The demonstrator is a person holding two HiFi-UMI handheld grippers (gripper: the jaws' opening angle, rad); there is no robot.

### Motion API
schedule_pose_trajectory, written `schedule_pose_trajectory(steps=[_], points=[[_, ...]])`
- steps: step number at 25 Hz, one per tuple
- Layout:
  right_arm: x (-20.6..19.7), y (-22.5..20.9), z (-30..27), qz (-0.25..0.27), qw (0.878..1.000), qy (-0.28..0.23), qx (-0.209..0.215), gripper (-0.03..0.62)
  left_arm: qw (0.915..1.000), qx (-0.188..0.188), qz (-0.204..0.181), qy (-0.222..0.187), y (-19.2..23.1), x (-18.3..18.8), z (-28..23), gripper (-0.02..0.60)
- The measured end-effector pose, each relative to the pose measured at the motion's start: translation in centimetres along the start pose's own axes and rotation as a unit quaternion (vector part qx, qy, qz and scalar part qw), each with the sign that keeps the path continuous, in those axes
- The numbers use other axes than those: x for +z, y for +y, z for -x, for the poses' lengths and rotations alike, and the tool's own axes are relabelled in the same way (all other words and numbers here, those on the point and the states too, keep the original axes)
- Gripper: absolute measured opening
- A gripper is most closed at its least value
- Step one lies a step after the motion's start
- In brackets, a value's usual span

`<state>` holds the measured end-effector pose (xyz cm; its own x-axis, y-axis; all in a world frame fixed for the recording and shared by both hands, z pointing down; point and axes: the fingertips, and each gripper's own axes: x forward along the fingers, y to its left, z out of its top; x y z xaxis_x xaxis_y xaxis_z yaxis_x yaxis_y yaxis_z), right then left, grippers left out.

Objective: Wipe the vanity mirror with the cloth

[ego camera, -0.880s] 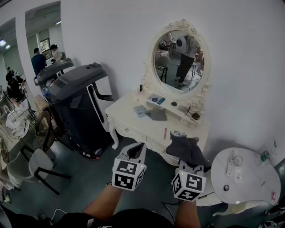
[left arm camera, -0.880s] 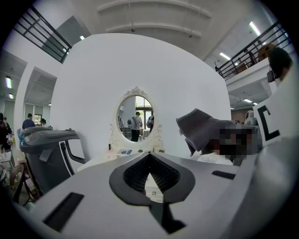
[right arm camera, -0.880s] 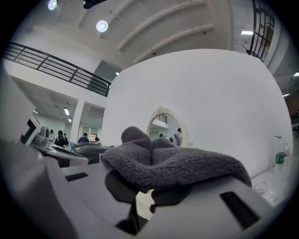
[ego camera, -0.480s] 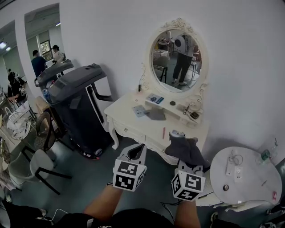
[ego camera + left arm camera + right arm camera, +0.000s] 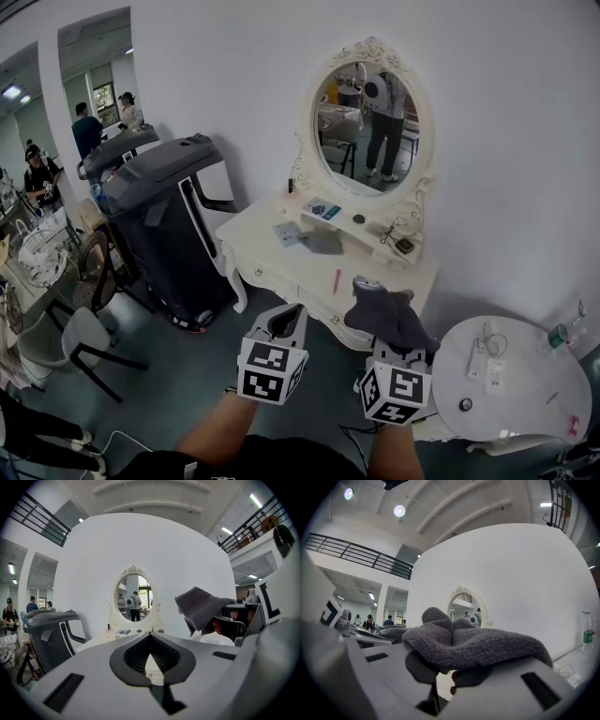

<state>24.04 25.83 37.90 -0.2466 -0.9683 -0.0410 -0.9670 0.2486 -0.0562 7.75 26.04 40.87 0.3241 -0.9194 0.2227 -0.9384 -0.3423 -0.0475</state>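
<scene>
The oval vanity mirror (image 5: pixel 362 128) in its ornate white frame stands on the white dressing table (image 5: pixel 281 257) against the wall, some way ahead of both grippers. It also shows small in the left gripper view as the mirror (image 5: pixel 132 598) and behind the cloth as the mirror (image 5: pixel 465 605). A grey cloth (image 5: pixel 386 315) is bunched over my right gripper (image 5: pixel 385 339), which is shut on it; the cloth (image 5: pixel 464 641) fills that gripper's view. My left gripper (image 5: pixel 284 323) is held beside it, shut with nothing in it, and it sees the cloth (image 5: pixel 202 607) to its right.
A dark grey machine (image 5: pixel 169 220) stands left of the dressing table. A round white side table (image 5: pixel 525 384) with small items and a bottle (image 5: pixel 560 333) is at the right. A chair (image 5: pixel 80 342) sits at lower left. A grey cloth piece (image 5: pixel 324 243), a red pen (image 5: pixel 336 280) and small objects lie on the dressing table.
The view has shifted slightly; the dressing table and mirror sit a little nearer the frame's left. Both grippers hold the same pose with the cloth still gripped.
</scene>
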Motion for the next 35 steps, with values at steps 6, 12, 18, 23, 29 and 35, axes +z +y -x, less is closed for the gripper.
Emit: schedule_pose_trajectory(steps=[6,12,18,23,29,35], points=[[-0.2,-1.0,-0.6,-0.004,1.000,0.006,0.015,0.029,0.9999,0.014,-0.003,0.010,-0.8,-0.5,-0.7,0.000],[-1.2,-0.3,-2.9,0.001,0.999,0.019,0.029,0.030,0.9995,0.026,0.012,0.014,0.9,-1.0,-1.9,0.000],[-1.6,1.0,-6.8,0.017,0.999,0.021,0.028,0.029,0.9996,0.016,0.022,0.009,3.9,-1.1,-5.2,0.000],[-0.9,2.1,-11.7,0.026,0.999,0.019,0.016,0.029,0.9997,-0.004,0.024,0.004,7.4,0.1,-8.9,0.000],[-0.6,5.1,-17.8,0.039,0.999,0.022,0.009,0.030,0.9992,-0.016,0.038,-0.003,13.4,1.0,-12.4,0.000],[-1.1,9.6,-23.4,0.054,0.998,0.033,0.012,0.030,0.9984,-0.019,0.053,-0.001,19.8,1.0,-14.4,0.000]])
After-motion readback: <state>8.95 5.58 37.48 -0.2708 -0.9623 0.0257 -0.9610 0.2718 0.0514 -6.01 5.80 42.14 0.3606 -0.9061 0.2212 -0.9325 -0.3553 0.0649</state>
